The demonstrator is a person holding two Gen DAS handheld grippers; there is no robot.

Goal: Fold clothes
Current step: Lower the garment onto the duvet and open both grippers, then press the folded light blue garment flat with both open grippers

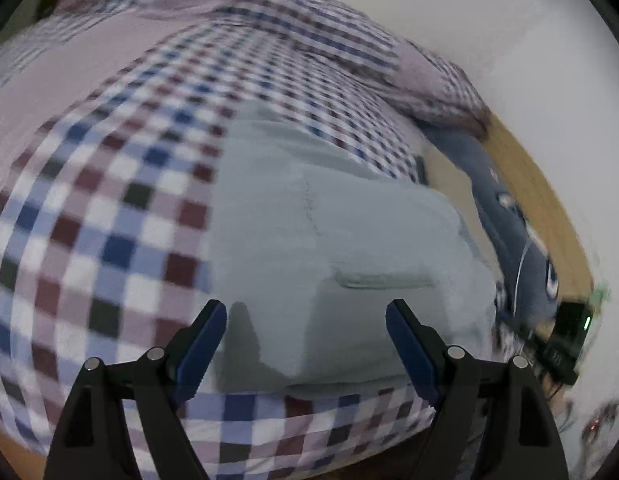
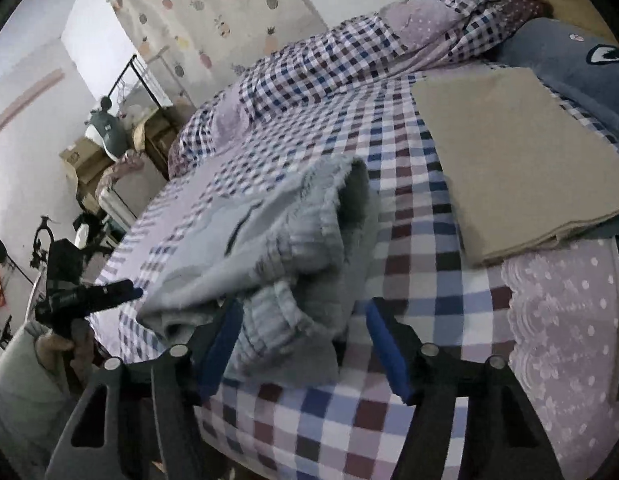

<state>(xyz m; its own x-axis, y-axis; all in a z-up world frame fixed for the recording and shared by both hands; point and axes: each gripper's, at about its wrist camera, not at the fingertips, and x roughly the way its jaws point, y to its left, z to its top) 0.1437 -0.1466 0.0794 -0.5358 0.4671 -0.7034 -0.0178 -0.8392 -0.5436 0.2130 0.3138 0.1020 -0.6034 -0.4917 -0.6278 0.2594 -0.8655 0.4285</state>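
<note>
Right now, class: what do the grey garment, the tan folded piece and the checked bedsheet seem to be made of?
Grey garment: likely fleece or brushed knit, matte, with fuzzy edges and ribbed hem.
Tan folded piece: probably smooth woven cloth, matte, lying flat with crisp stacked edges.
Checked bedsheet: apparently thin woven cotton, matte, with printed checks.

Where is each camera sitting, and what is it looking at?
Left wrist: rides the left gripper, looking down at the pale grey-blue garment; only its own open fingers show.
Right wrist: rides the right gripper, looking across the checked bedsheet; the left gripper and a hand show.
Shared: garment, bedsheet.
</note>
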